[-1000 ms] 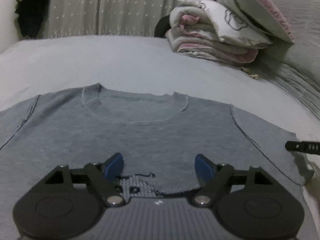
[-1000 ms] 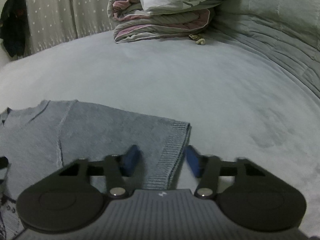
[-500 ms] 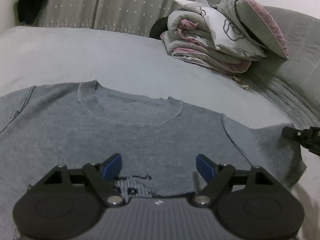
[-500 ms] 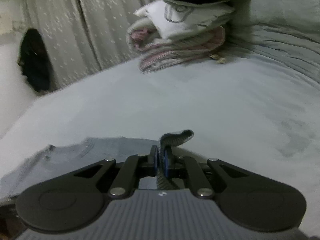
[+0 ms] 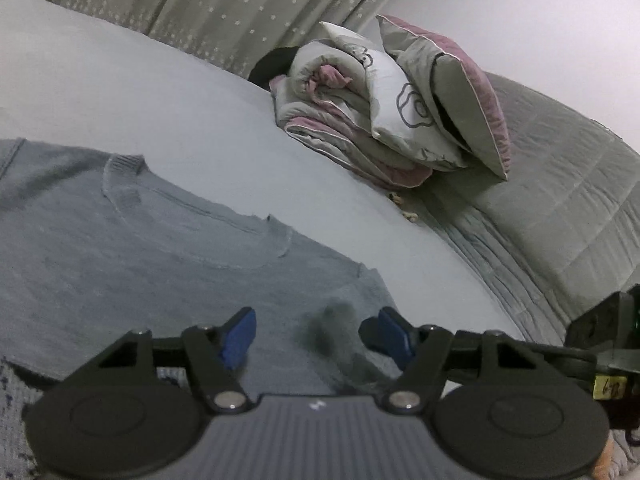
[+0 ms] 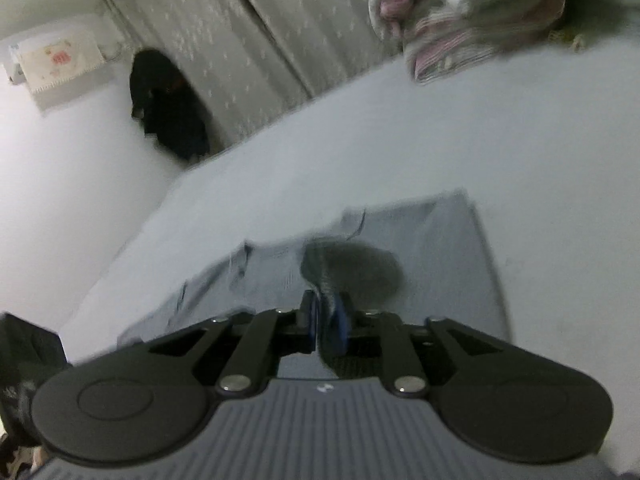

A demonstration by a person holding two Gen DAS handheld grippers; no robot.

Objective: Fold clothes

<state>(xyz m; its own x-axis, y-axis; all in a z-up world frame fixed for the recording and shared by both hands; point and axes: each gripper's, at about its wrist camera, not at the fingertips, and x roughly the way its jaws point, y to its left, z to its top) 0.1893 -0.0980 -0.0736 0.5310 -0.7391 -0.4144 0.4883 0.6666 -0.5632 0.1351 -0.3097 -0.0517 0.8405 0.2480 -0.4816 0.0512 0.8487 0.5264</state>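
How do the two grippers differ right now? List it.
The left gripper has its jaws wide apart and closing, nothing pinched; the right gripper has jaws nearly together, opening, with the sweater sleeve between them. Left hovers over the flat body; right carries the sleeve over it. Both have blue pads.

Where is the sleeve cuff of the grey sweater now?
In the right wrist view the sleeve cuff sits between the right tool's blue pads, folded over the sweater body on the bed.
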